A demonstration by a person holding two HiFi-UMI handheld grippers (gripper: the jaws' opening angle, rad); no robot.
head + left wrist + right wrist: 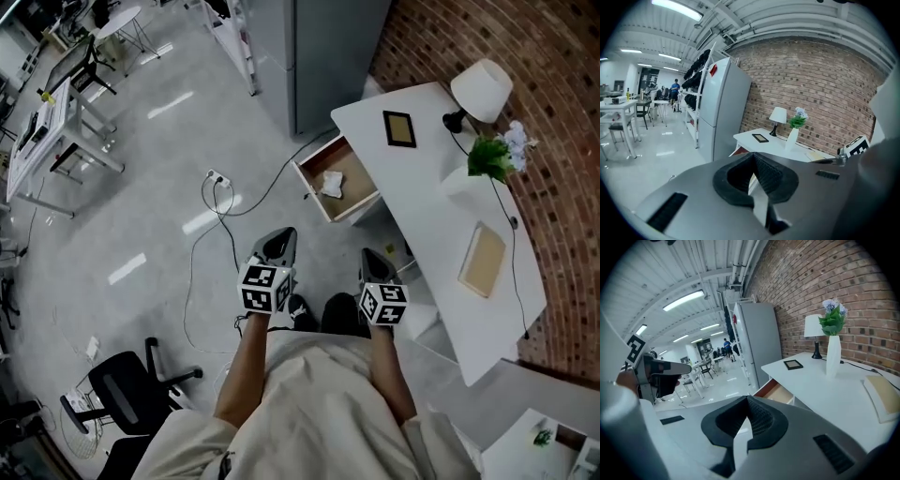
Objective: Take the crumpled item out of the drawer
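The wooden drawer (349,199) stands pulled out from the white desk (427,202). In it lies a crumpled white item (331,184). Both grippers hover over the floor, short of the drawer and apart from it. My left gripper (279,240) is shut with nothing in it, and its pads meet in the left gripper view (752,157). My right gripper (372,256) is also shut and empty (747,399). The right gripper view shows the open drawer (780,392) just beyond the jaws; the crumpled item is hidden there.
On the desk are a lamp (481,89), a small picture frame (399,128), a vase with a plant (487,155) and a tan notebook (482,260). A grey refrigerator (319,56) stands behind the drawer. A cable and power strip (217,183) lie on the floor; an office chair (127,384) is at lower left.
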